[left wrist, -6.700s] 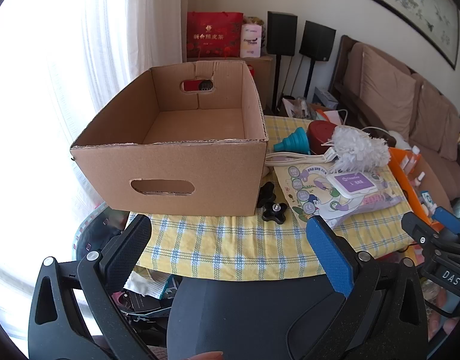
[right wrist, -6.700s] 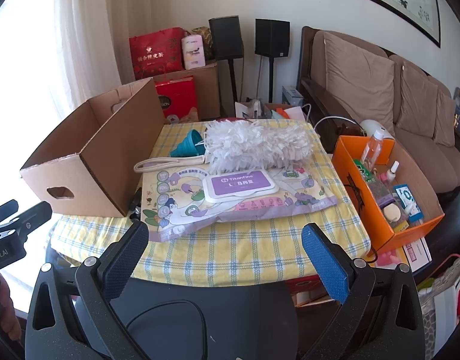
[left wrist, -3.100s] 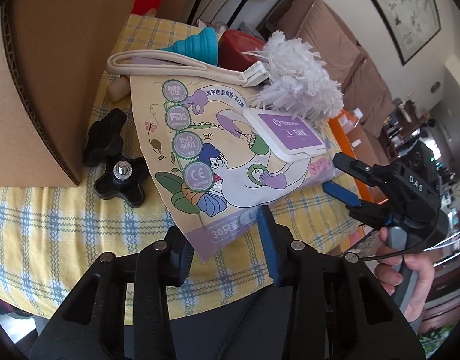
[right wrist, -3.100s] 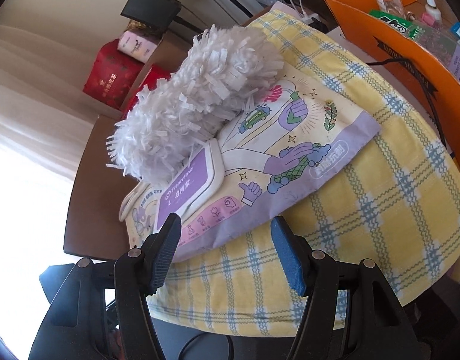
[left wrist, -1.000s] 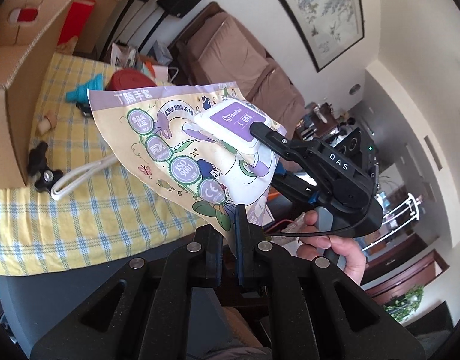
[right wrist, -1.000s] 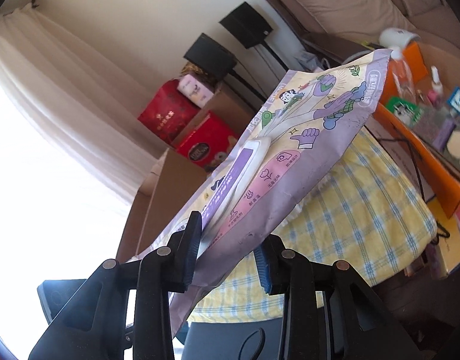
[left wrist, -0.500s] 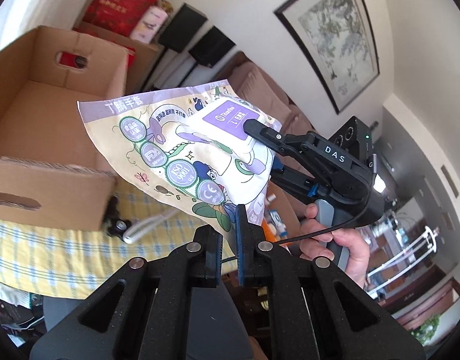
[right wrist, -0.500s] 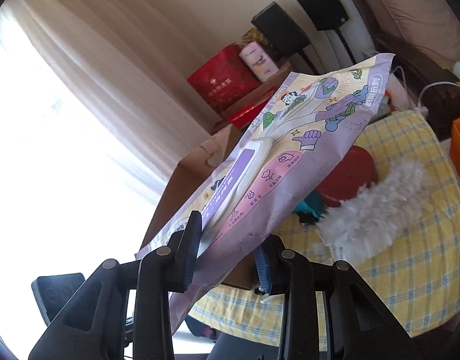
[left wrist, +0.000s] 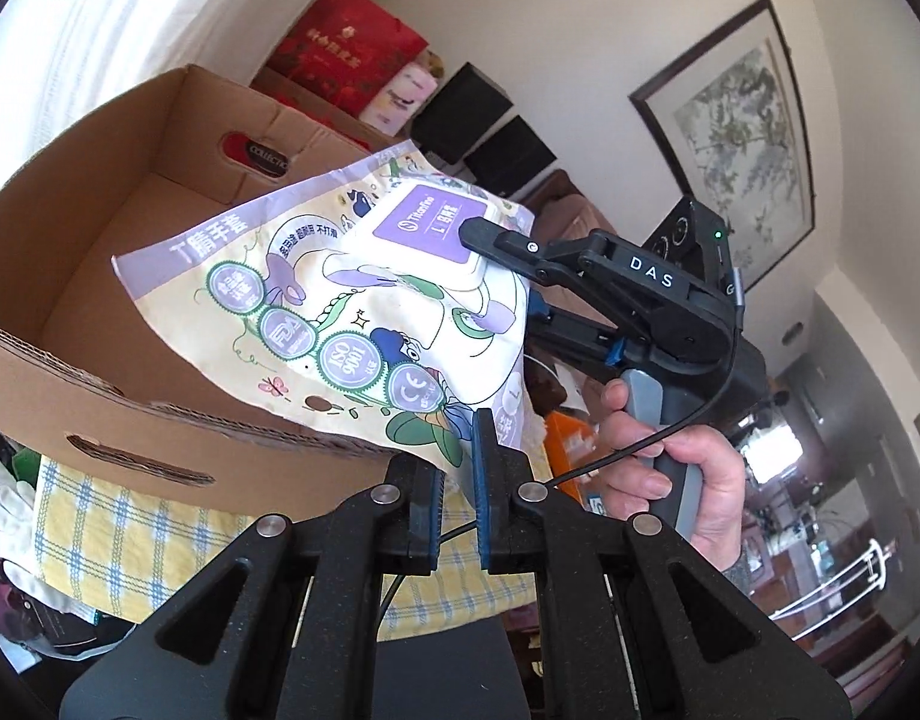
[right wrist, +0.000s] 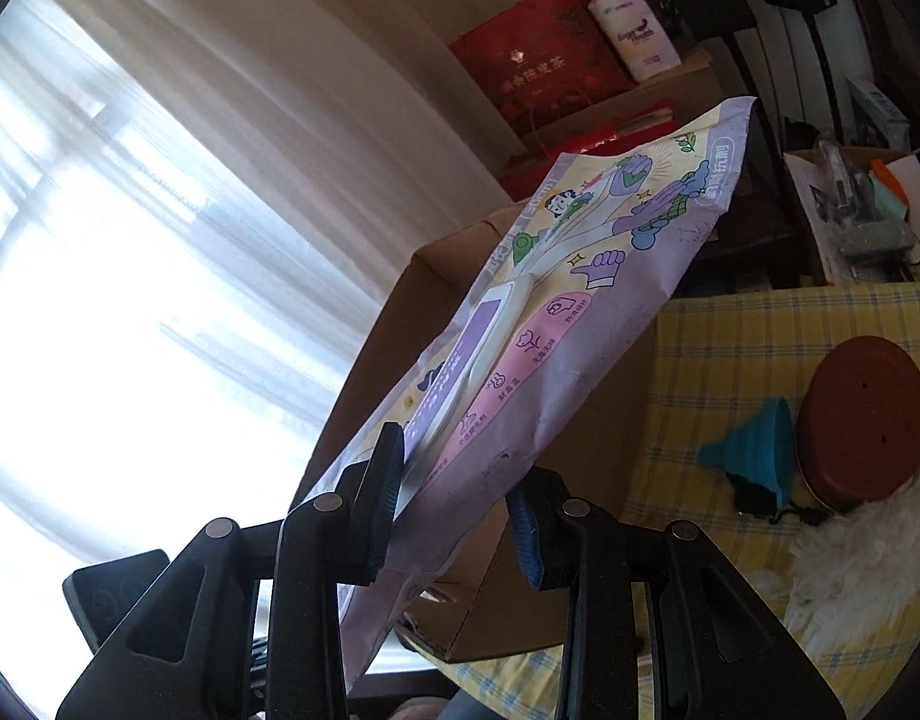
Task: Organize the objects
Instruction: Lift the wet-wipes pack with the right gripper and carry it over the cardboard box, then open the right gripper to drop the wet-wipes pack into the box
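While both grippers, left gripper (left wrist: 458, 483) and right gripper (right wrist: 456, 513), clamp the glove pack (left wrist: 363, 306), we level it over the cardboard box (left wrist: 159, 420) before lowering.

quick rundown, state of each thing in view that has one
glove pack: lifted off the table, flap lid shut
left gripper: shut on the pack's corner
right gripper: shut on the pack, across its lid
cardboard box: open-topped, visible floor bare
blue funnel: lying on its side
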